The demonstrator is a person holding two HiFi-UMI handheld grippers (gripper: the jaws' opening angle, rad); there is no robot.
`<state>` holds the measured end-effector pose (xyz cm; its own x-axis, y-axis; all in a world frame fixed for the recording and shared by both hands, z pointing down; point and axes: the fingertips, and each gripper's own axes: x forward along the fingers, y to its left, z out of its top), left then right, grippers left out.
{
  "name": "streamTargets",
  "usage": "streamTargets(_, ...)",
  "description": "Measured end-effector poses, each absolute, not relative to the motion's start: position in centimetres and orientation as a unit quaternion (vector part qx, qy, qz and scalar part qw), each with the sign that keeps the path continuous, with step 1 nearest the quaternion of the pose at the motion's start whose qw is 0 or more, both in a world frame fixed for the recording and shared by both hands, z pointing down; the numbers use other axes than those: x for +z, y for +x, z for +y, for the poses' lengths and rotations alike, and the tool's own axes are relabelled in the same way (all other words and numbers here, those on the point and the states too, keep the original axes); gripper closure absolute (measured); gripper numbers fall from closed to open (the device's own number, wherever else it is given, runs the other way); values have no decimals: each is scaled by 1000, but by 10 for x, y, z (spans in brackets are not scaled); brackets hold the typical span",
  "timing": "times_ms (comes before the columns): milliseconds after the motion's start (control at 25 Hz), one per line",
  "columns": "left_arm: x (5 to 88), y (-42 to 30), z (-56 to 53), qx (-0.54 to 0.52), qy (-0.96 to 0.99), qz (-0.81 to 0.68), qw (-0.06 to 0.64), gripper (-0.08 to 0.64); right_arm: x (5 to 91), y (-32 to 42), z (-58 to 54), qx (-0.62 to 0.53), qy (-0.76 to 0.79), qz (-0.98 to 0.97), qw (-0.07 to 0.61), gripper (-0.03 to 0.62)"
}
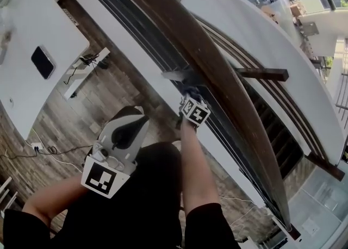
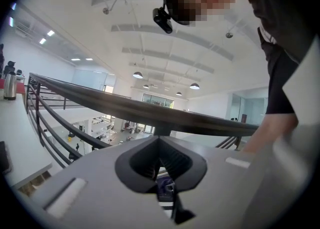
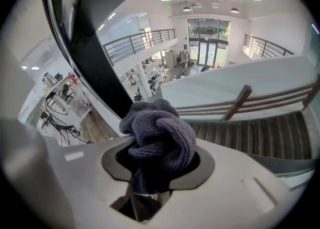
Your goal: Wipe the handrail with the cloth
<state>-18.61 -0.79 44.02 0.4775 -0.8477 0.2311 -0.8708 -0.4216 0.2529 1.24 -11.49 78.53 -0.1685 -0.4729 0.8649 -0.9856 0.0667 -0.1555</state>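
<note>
The left gripper [image 2: 160, 163], held low by the person's body, has its jaws pressed together on nothing. The right gripper [image 3: 157, 160] pinches a bunched purple cloth [image 3: 161, 135] just beside the dark wooden handrail [image 1: 228, 79].

The person wears a black short-sleeved top [image 1: 157, 199]. The left gripper [image 1: 132, 116] has a rounded, pale grey shell with a black teardrop-shaped inset; at its 7 o'clock end sits a white cube [image 1: 103, 180] printed with a bold black square marker. The right gripper [image 1: 188, 91] carries a similar marker cube [image 1: 194, 111] with black-and-white patterns. A small black camera [image 2: 162, 19] is mounted at the head.
</note>
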Motion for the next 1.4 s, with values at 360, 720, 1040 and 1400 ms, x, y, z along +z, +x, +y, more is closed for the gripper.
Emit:
streamTargets(360,436,-196,-11,27,824,-541,166,560,786,23,-112,405,557,-651,319,442)
streamTargets(720,435,-170,0,30,828,-531,176,560,785,43,-100,425,560,-644,303,440)
streamTargets(1040,431,-149,6,28,825,-535,181,560,786,68,-91,419,556,-645,316,440)
streamTargets(1400,429,-122,18,30,825,-533,186,560,782,84,-77,419,551,-647,320,440)
